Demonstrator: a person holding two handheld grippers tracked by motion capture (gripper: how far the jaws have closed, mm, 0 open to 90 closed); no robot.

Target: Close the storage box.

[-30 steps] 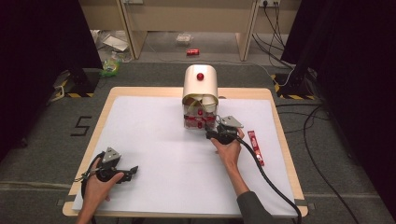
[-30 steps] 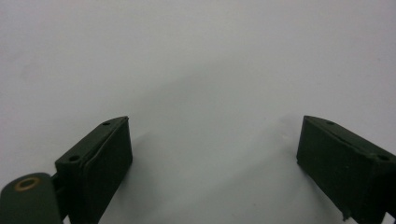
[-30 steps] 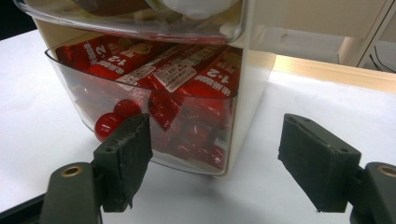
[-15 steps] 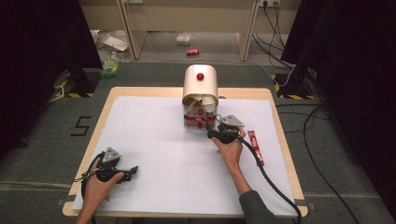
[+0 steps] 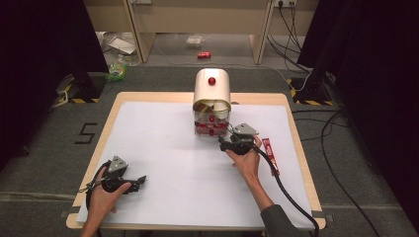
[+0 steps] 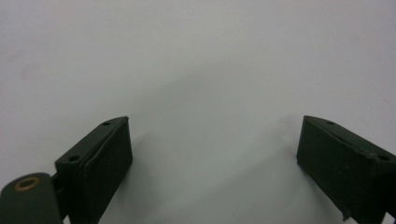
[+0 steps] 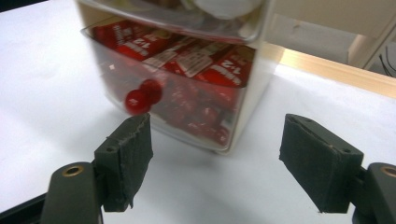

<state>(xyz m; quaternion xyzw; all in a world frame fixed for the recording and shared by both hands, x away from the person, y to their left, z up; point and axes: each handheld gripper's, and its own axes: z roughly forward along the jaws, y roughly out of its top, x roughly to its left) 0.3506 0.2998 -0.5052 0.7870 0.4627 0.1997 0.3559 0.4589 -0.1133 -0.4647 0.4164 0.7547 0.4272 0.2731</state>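
Right gripper view: right gripper (image 7: 215, 163), jaws apart, faces a clear drawer (image 7: 173, 93) of red packets.
Its red knob (image 7: 137, 101) sits just above the left jaw.

right gripper (image 5: 228, 144) | edged slightly nearer drawer box (image 5: 212, 101) | jaws apart

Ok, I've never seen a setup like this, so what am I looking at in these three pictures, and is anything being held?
A person at a table holds a hand-operated two-jaw gripper in each hand. The wide picture comes from a fixed camera above; the other two come from cameras riding on each gripper.

The left gripper rests near the table's front left corner, jaws open over bare white surface.

The right gripper points at a small cream drawer cabinet, jaws open just short of the lower clear drawer with its red knob. That drawer holds red packets.

A red packet lies on the table beside the right hand. Nothing is held.
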